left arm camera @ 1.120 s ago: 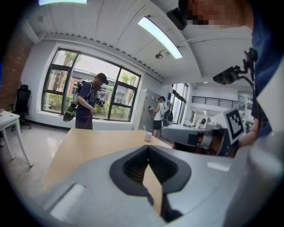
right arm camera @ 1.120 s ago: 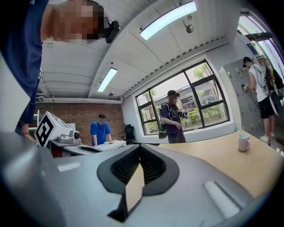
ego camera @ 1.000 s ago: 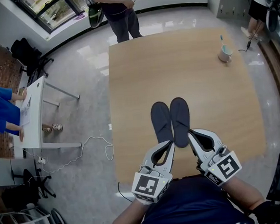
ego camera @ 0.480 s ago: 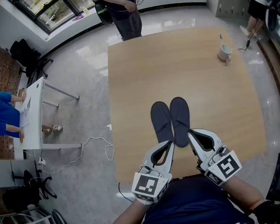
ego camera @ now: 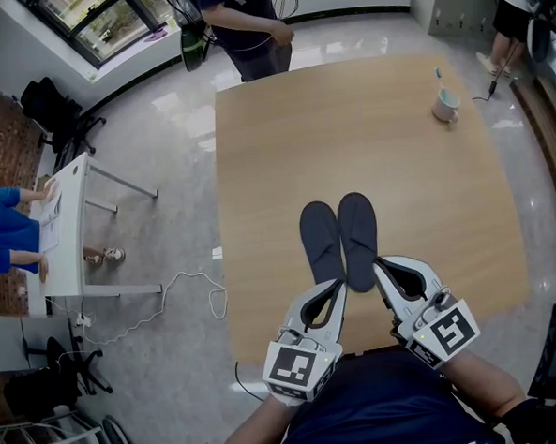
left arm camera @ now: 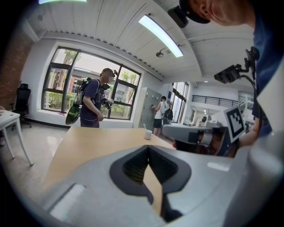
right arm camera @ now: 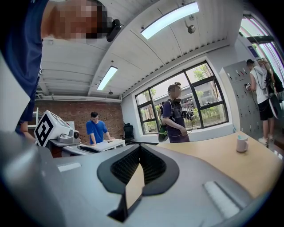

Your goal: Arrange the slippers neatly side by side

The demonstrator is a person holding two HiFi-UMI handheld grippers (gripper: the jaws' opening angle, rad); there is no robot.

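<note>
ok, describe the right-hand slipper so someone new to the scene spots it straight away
Start at the big wooden table. Near its edge closest to the person, two dark slippers lie side by side, toes pointing away. The right slipper is the one whose toe reaches slightly farther up the table than that of the left slipper beside it.

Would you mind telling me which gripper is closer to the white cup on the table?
Right. The right gripper is at the near table edge, with the cup far ahead to its right; the left gripper sits further left, behind the slippers' heels.
</note>
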